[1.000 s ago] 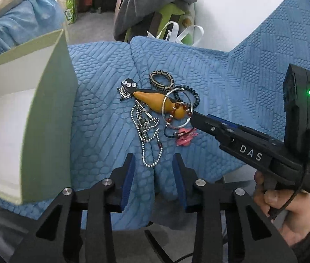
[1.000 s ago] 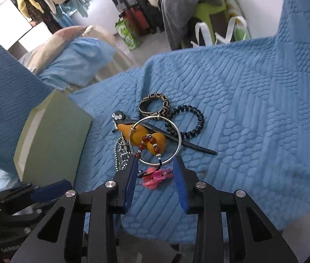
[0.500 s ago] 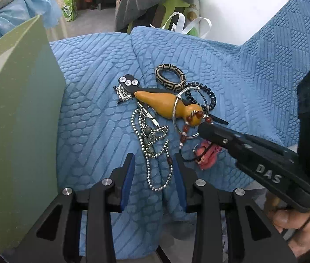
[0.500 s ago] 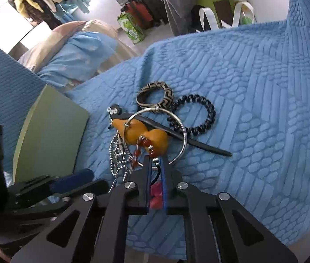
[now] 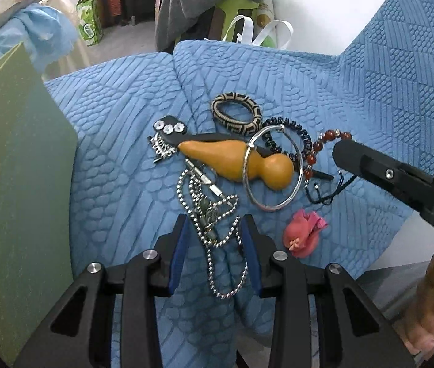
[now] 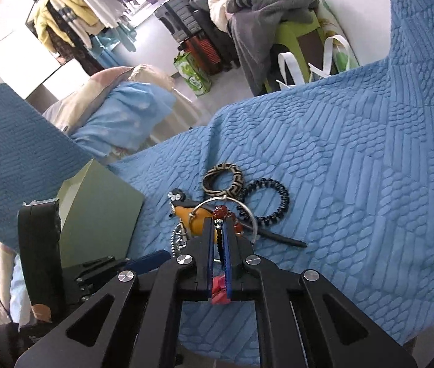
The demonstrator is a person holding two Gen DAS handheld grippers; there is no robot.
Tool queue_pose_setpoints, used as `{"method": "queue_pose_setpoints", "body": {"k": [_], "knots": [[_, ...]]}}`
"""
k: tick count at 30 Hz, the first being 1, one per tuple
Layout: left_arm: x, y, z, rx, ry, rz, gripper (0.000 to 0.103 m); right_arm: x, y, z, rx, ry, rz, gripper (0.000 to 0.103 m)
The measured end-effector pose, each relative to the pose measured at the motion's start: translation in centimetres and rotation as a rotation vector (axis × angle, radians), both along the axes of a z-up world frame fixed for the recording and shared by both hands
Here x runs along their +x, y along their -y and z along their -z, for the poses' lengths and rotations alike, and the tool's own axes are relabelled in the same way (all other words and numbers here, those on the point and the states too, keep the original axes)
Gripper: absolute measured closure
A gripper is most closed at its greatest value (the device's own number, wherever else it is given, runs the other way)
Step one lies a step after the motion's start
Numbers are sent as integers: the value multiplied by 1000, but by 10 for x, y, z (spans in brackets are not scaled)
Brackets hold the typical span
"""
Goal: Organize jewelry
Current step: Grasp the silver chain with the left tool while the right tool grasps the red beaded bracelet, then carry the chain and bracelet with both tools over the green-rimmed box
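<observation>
A pile of jewelry lies on the blue quilt (image 5: pixel 112 141): an orange gourd pendant (image 5: pixel 238 161), a silver hoop (image 5: pixel 273 170), a ball chain (image 5: pixel 217 214), a patterned bangle (image 5: pixel 237 115), a black coil tie (image 6: pixel 266 201), a pink piece (image 5: pixel 304 236). My right gripper (image 6: pixel 219 224) is shut on a red bead bracelet (image 5: pixel 324 145) and holds it lifted above the pile; it shows in the left wrist view (image 5: pixel 339 150). My left gripper (image 5: pixel 215 239) is open, its fingers on either side of the ball chain.
A green box (image 5: pixel 11 184) stands at the left of the pile, seen also in the right wrist view (image 6: pixel 100 211). The quilt ends at the near edge. Clothes, bags and a chair stand beyond the quilt.
My right gripper has shut on the red bead bracelet and lifted it off the hoop. My left gripper has moved forward over the ball chain, past the box.
</observation>
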State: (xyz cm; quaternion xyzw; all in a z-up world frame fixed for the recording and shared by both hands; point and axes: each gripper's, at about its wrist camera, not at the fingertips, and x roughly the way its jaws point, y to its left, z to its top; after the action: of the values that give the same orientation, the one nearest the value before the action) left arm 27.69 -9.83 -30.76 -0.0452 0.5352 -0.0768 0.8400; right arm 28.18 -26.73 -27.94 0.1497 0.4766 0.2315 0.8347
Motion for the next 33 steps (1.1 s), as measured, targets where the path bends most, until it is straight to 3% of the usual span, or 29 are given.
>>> {"method": "queue_pose_setpoints", "body": {"k": [2,4,11,23,33], "knots": [[1,3,0,3,8,6,72,1,1,2,-5,-7,4,99],[1,6,4,13,-10,9,87,1,2,3,-10,-11,6,99],[-9,-2,-3,-12,17,-22,99,-4,-2,1,-39,-4,-4,99],[-31,-19,-59,-103,94,-56,99,-24,-10,-15,-118,9,-9,99],[-46,-49,-128,-169,158,-94,99,-40,-19,-72,-143,59,6,99]]}}
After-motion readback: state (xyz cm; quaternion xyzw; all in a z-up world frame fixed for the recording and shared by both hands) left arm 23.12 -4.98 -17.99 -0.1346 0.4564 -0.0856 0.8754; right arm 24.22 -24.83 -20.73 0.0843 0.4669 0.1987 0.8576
